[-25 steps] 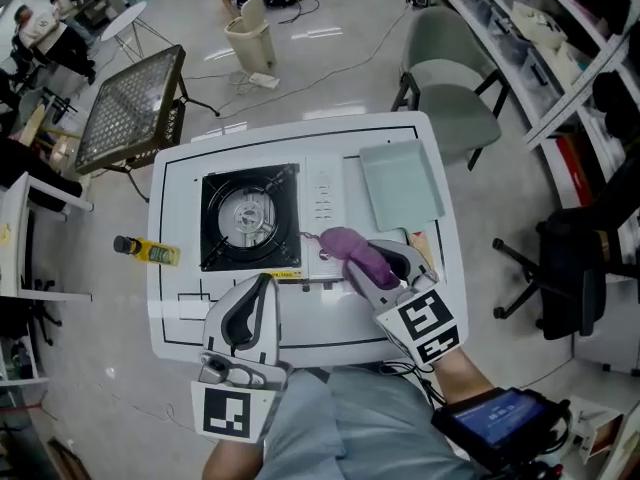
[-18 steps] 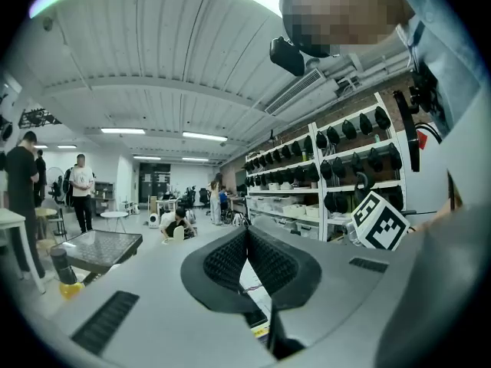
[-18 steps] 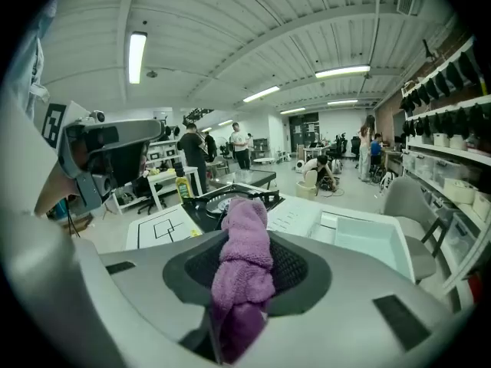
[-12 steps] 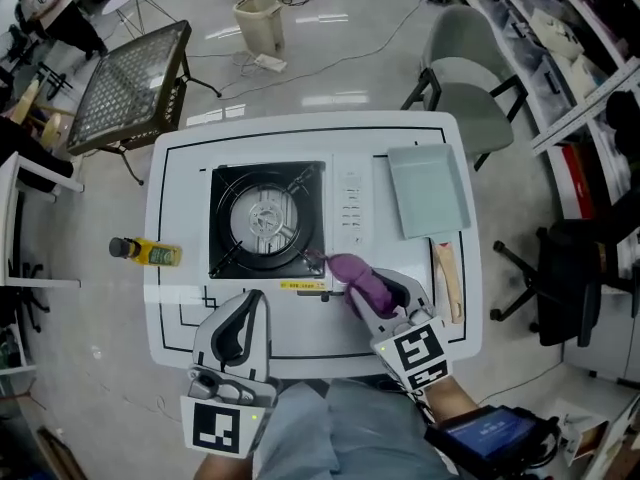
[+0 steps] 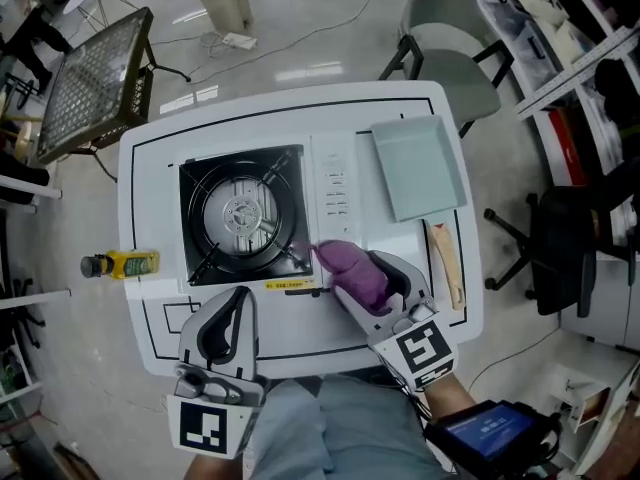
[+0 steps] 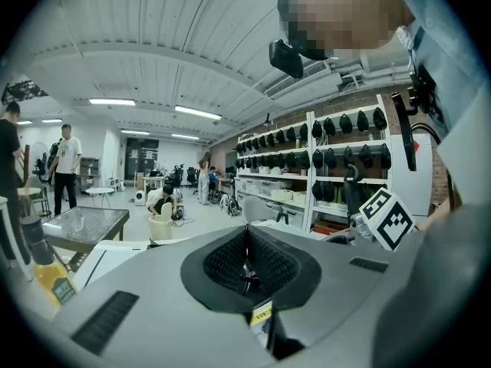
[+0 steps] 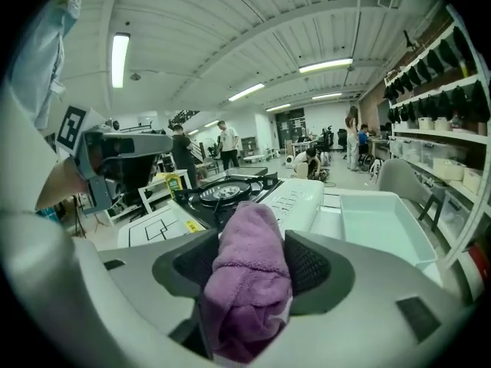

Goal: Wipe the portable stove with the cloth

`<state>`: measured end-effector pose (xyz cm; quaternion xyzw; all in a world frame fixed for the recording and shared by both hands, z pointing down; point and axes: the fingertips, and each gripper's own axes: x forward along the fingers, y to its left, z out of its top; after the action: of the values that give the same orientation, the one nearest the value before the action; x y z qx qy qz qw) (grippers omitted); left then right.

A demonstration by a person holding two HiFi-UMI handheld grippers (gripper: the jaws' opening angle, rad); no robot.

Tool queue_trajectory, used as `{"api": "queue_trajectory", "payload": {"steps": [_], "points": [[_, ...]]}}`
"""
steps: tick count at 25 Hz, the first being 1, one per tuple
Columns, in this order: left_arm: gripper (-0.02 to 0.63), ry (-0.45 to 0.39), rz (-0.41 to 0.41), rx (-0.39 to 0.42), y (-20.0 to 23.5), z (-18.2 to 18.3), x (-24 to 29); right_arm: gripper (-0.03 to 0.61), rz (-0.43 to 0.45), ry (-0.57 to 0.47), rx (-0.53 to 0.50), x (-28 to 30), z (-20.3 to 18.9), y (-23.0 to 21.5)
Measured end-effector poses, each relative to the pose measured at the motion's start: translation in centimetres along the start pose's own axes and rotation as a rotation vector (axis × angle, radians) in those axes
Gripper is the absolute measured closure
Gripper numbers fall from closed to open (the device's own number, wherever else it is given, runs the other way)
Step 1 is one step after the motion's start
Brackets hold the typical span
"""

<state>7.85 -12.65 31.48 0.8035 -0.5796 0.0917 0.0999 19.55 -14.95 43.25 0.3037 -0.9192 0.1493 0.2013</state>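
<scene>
The portable stove (image 5: 245, 213), with a black burner top and a white control panel (image 5: 335, 188), stands on the white table (image 5: 140, 168). A purple cloth (image 5: 345, 258) rests at the stove's front right corner, between the jaws of my right gripper (image 5: 356, 270). Those jaws have just been opening; in the right gripper view the cloth (image 7: 249, 282) sags loosely between the pads of that gripper (image 7: 253, 263). My left gripper (image 5: 236, 298) hovers over the table's front edge, left of the cloth, shut and empty. The left gripper view shows its pads meeting at the left gripper (image 6: 247, 255).
A pale green tray (image 5: 418, 168) lies right of the stove, with a wooden-handled tool (image 5: 447, 263) in front of it. A yellow bottle (image 5: 120, 264) stands off the table's left edge. A grey chair (image 5: 450, 58) is behind, a black office chair (image 5: 570, 248) to the right.
My right gripper's jaws have spread wider around the purple cloth, which stays between them at the stove's front right corner. Both grippers have sunk towards the table.
</scene>
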Motion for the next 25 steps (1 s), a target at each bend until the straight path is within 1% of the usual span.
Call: {"api": "queue_trajectory", "payload": {"steps": [2,4,6,7,8,10,12,14,19,25], "points": [[0.595,0.003,-0.005,0.004,0.0,0.3,0.0,0.336,0.009,-0.027,0.009,-1.0,0.4,0.2],[0.595,0.000,-0.012,0.008,-0.1,0.4,-0.2,0.336,0.001,-0.031,0.039,-2.0,0.2,0.2],[0.595,-0.021,-0.017,0.016,-0.2,1.0,-0.1,0.337,-0.033,-0.010,0.075,-2.5,-0.6,-0.1],[0.595,-0.024,-0.017,0.017,-0.3,1.2,0.0,0.343,-0.051,-0.009,0.076,-2.7,-0.9,-0.3],[0.595,-0.022,-0.017,0.017,-0.3,1.2,0.1,0.398,-0.064,-0.019,0.067,-2.8,-1.0,-0.3],[0.595,0.000,-0.016,0.009,-0.3,0.6,-0.1,0.425,-0.072,-0.036,0.048,-2.7,-0.8,-0.3],[0.595,0.032,-0.013,-0.007,-0.2,-0.7,-0.4,0.430,-0.075,-0.036,0.039,-2.2,-0.6,-0.3],[0.595,0.039,-0.011,-0.011,0.1,-1.1,-0.3,0.433,-0.076,-0.022,0.048,-1.6,-0.5,-0.4],[0.595,0.021,-0.004,-0.002,0.8,-0.4,0.2,0.440,-0.091,0.024,0.082,-0.4,0.1,-1.2],[0.595,0.007,0.011,-0.014,2.2,-0.3,0.0,0.443,-0.109,0.054,0.106,1.3,0.9,-2.4]]}}
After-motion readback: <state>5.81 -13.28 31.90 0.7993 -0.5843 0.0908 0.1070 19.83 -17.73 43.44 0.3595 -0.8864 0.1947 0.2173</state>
